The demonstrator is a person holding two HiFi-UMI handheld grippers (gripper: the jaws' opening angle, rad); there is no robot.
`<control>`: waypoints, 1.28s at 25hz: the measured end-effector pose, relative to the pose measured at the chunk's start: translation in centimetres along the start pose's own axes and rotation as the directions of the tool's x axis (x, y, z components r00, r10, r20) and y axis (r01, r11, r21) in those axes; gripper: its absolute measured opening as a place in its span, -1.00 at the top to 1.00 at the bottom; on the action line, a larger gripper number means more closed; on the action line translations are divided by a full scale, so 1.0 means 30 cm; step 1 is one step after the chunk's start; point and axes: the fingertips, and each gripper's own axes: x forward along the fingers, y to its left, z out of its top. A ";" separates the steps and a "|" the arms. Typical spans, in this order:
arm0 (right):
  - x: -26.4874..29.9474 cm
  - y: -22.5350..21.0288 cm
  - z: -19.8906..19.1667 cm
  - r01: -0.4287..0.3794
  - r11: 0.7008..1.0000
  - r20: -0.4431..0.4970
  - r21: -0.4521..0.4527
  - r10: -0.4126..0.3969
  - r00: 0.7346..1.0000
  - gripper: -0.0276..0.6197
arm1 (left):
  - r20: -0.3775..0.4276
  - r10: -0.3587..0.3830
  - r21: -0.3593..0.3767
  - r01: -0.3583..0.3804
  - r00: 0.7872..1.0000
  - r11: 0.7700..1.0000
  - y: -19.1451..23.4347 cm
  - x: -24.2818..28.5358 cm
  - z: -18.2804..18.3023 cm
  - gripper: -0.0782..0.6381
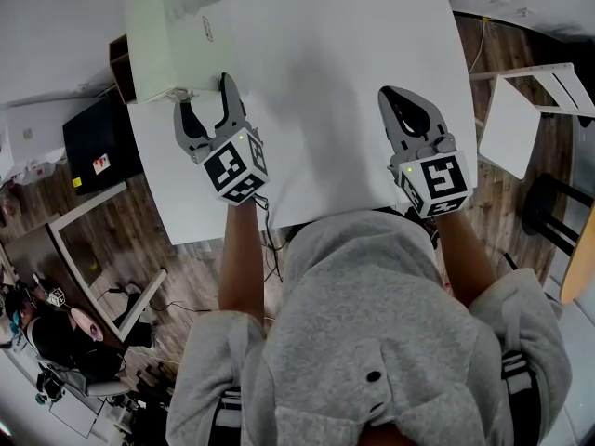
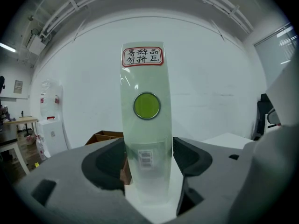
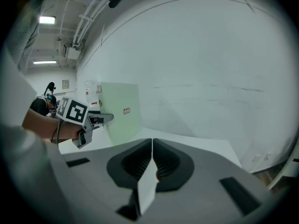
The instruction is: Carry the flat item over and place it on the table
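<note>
Seen from above, a person in a grey hooded top stood at the near edge of a white table that filled the middle of the frame, with wooden floor showing around it. The flat item, a thin pale green pack, stood upright at the upper left, over the table's left corner. The left gripper had its two jaws closed against the pack's opposite faces, low on its near edge. That gripper's own view looked straight along the narrow edge, which rose between the dark jaw pads. The edge carried a red-bordered label of Chinese characters at the top, a round green sticker in the middle and a barcode lower down. Gripping it across the thin dimension probably kept the wide faces vertical and stopped the pack from sagging or tipping. In the right gripper view its bottom edge seemed to meet the tabletop, though contact could not be confirmed. The right gripper lay over the table toward the middle right, well apart from the pack. Its jaws were pressed together with nothing between them, and the white sliver below them looked like tabletop seen through the gap. It appeared to be idle, perhaps kept clear while one gripper handled the light load. The placing looked nearly finished, with release still to come.
</note>
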 end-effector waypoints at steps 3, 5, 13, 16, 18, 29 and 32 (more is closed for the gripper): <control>-0.017 -0.001 -0.001 -0.001 1.000 0.004 -0.001 0.001 1.000 0.82 | 0.000 0.002 0.002 -0.002 1.000 1.000 -0.003 -0.017 0.003 -0.10; -0.024 0.000 0.000 -0.002 1.000 0.007 -0.002 0.002 1.000 0.82 | -0.003 0.004 0.003 -0.004 1.000 1.000 -0.004 -0.027 0.002 -0.10; -0.056 0.000 -0.003 -0.005 1.000 0.016 -0.008 0.006 1.000 0.82 | 0.000 0.010 0.014 -0.010 1.000 1.000 -0.006 -0.068 0.000 -0.10; -0.074 -0.002 0.001 -0.002 1.000 0.025 -0.009 0.002 1.000 0.82 | -0.001 0.006 0.008 -0.006 1.000 1.000 -0.008 -0.088 0.001 -0.10; -0.083 -0.007 0.007 0.001 1.000 0.033 -0.011 -0.001 0.999 0.82 | 0.000 0.006 0.008 -0.006 1.000 1.000 -0.009 -0.101 0.004 -0.10; -0.227 -0.075 0.011 0.033 0.999 0.083 -0.009 -0.032 0.996 0.82 | -0.021 -0.005 0.008 0.005 1.000 1.000 -0.093 -0.258 0.016 -0.10; -0.279 -0.104 0.004 0.052 0.999 0.093 -0.008 -0.051 0.994 0.82 | -0.025 -0.024 0.012 0.025 0.999 1.000 -0.146 -0.308 0.019 -0.10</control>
